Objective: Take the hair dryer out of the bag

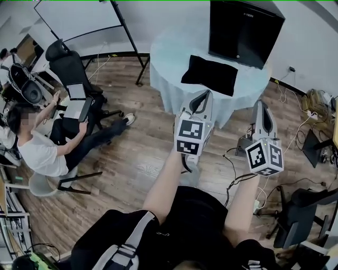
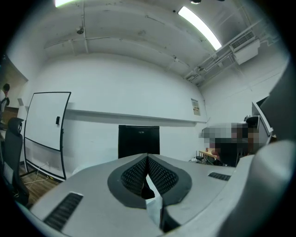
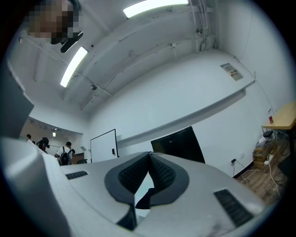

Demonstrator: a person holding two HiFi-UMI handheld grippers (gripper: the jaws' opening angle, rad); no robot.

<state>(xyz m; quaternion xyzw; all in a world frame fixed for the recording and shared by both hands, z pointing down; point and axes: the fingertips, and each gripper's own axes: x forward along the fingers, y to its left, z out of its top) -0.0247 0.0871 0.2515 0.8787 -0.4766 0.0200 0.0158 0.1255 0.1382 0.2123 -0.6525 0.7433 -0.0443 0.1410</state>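
Observation:
A flat black bag lies on a round table with a pale blue cloth. No hair dryer shows in any view. My left gripper is held up short of the table's near edge, its jaws shut with nothing between them. My right gripper hangs beside it to the right, also shut and empty. In the left gripper view the shut gripper points at a black screen. The right gripper view shows its gripper closed, aimed at the wall.
A large black screen stands at the table's back. A person sits at the left near an office chair and a whiteboard. Cables and another chair lie on the wooden floor at right.

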